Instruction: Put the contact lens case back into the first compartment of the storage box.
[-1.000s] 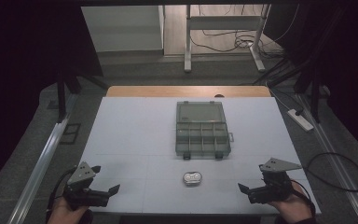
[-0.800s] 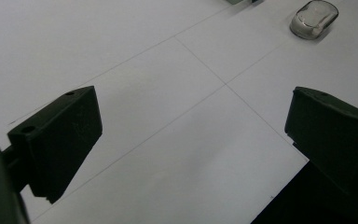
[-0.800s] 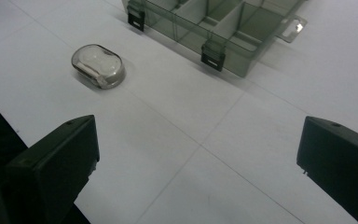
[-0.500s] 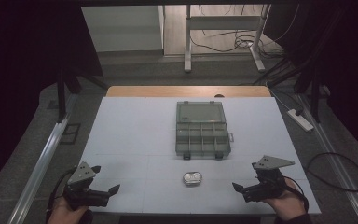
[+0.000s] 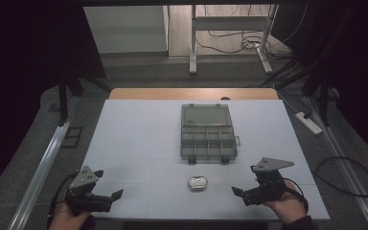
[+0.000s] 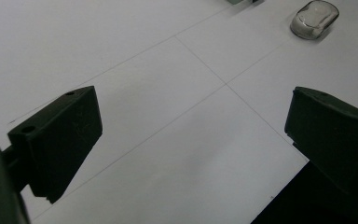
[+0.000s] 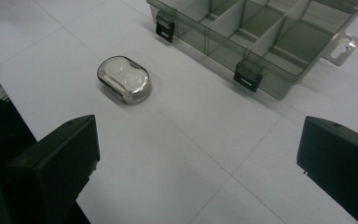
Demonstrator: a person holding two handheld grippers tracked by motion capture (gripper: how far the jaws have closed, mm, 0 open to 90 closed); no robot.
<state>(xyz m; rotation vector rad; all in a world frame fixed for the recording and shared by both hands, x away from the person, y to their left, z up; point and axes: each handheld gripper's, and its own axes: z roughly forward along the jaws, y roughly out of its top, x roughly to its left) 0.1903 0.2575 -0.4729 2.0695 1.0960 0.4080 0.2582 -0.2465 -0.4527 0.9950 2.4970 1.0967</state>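
Small clear case [image 5: 198,182] lies on the white surface [image 5: 134,129], just in front of the open compartment box [image 5: 207,139] and apart from it. Right gripper [image 5: 240,193] sits near the case, fingers spread, holding nothing. Left gripper [image 5: 109,187] rests well apart at the near-left corner (fingers likewise spread and empty). The case's contents, possibly two rounded items, are unclear.

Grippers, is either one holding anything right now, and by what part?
Nothing is held. The left gripper and right gripper are both open over the table, apart from the small case.
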